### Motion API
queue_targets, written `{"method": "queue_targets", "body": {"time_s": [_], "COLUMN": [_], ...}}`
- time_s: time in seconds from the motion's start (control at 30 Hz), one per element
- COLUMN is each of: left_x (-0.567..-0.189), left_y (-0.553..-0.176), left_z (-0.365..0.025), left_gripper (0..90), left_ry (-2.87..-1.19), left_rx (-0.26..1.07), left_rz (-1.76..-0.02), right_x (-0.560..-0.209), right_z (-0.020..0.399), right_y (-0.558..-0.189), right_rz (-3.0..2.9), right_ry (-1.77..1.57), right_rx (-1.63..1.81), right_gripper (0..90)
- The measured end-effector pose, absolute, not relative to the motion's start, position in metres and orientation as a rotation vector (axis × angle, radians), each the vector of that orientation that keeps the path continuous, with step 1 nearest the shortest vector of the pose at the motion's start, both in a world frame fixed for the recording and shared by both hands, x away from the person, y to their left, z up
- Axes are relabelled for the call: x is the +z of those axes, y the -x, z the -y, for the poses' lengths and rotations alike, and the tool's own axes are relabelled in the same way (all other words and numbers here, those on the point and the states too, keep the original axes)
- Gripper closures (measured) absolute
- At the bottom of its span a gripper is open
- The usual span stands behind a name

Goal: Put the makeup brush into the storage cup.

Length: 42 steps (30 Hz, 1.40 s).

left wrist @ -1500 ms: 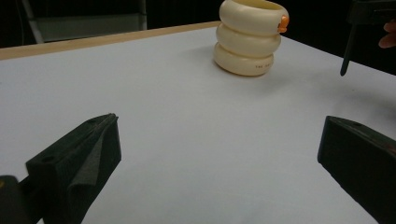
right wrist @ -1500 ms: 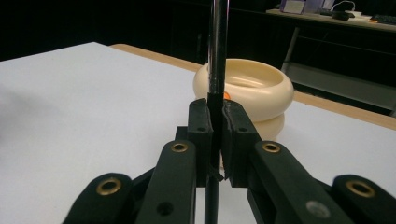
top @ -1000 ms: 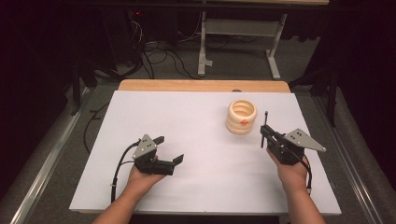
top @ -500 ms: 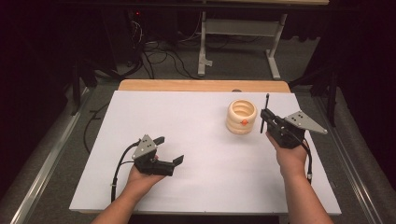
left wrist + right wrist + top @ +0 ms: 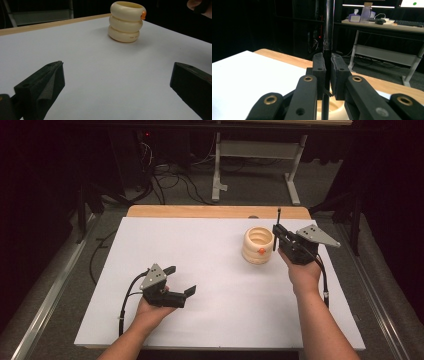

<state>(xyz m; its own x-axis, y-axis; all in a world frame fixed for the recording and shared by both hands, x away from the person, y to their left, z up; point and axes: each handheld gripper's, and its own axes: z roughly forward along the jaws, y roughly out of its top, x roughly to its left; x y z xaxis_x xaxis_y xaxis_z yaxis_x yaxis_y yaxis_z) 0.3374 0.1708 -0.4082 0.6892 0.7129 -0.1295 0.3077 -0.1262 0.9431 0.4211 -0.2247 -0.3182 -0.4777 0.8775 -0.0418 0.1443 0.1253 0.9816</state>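
The right gripper (image 5: 278, 236) is clamped on a thin black rod (image 5: 278, 222), which stands upright between the closed pads. In the right gripper view the rod (image 5: 328, 30) rises straight up from the pads (image 5: 319, 72), and its lower end points down toward the cream holder seen just below the jaws. In the high view the gripper sits just to the right of the cream ringed holder (image 5: 258, 245), close beside it and near the far right part of the white table top (image 5: 210, 270). The wooden far edge (image 5: 200, 211) lies a little beyond the holder; the right edge of the table is near the gripper's grey plate.

The left gripper (image 5: 181, 282) rests low over the near left part of the table with its jaws spread wide and nothing between them. A broad bare stretch of white surface separates it from the holder (image 5: 126, 21).

Compared with the earlier high views, the right gripper and rod have moved farther from the person and nearer the holder's rim. The left gripper has not shifted.

The holder is a stack of three cream rings, open at the top, with a small orange piece (image 5: 261, 251) on its side. Its inside cannot be made out.
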Motion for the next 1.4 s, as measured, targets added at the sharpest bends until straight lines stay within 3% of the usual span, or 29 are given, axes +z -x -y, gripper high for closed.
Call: {"method": "queue_targets", "body": {"time_s": [0.5, 1.4], "left_x": [-0.408, -0.408], "left_y": [-0.337, -0.336], "left_z": [-0.171, -0.171], "left_gripper": [0.5, 0.6], "left_ry": [-1.716, -1.716], "left_rx": [0.427, 0.427], "left_rz": [-0.824, -0.814], "right_x": [-0.313, -0.349], "right_z": [0.204, 0.202], "right_y": [-0.447, -0.472], "right_rz": [-1.759, -1.793], "right_ry": [-0.983, -1.064], "right_rx": [1.409, 1.389], "right_gripper": [85.4, 85.4]}}
